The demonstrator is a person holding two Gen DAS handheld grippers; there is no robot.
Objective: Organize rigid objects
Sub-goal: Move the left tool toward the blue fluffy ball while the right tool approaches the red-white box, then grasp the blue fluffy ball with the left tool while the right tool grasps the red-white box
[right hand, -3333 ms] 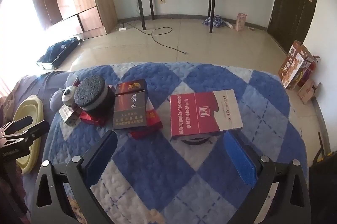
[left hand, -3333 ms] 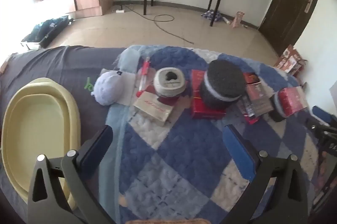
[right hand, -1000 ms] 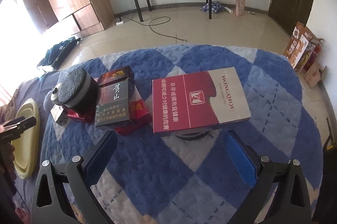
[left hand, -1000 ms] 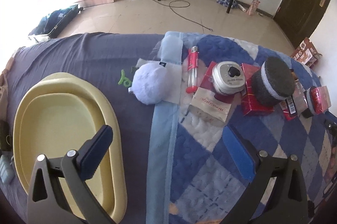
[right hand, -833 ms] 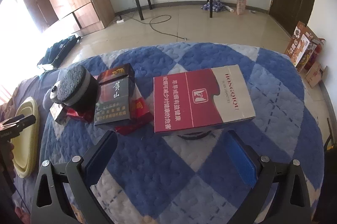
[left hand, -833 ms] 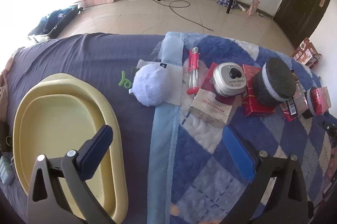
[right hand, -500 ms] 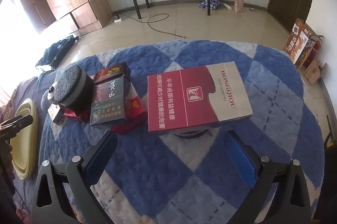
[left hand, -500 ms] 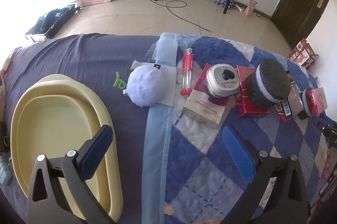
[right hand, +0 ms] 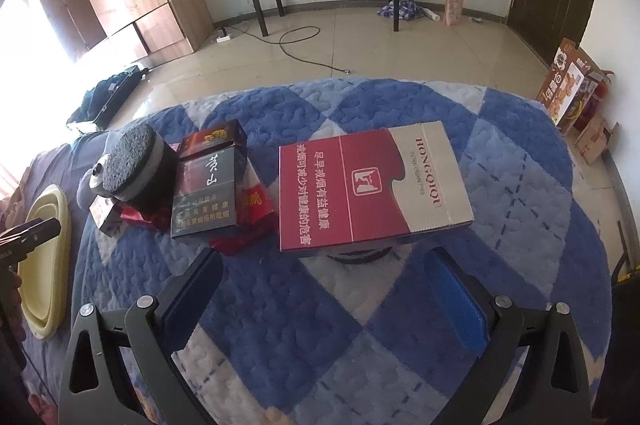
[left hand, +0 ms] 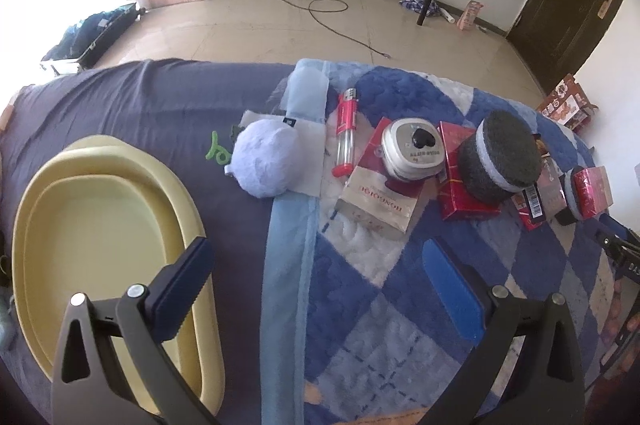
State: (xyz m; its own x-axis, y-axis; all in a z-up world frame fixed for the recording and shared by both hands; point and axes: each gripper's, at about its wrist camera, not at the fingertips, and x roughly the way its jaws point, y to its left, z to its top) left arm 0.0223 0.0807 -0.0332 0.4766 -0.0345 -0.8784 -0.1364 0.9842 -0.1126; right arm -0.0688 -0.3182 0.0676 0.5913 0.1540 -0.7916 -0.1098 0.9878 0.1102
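**Both tongs wide open over the bed**

Left tongs (left hand: 316,285) gape wide, empty, hovering over the quilt's (left hand: 360,325) pale-blue edge, yellow basin (left hand: 100,225) just beside them. Right tongs (right hand: 324,301) equally spread, holding nothing, facing the big red carton (right hand: 372,185), which rests on something round. Left of it: dark cigarette box (right hand: 208,185), then the grey round sponge (right hand: 132,161)

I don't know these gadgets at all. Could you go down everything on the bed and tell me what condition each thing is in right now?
Left gripper: open, holding nothing.
Right gripper: open, holding nothing.
Yellow tub: nothing in it.
Large red carton: closed, lying flat, propped on something round.
Dark cigarette box: closed, lying on red packs.
Round sponge: sitting on a red pack.
Red lighter: lying flat.
Fluffy ball: resting on white paper.
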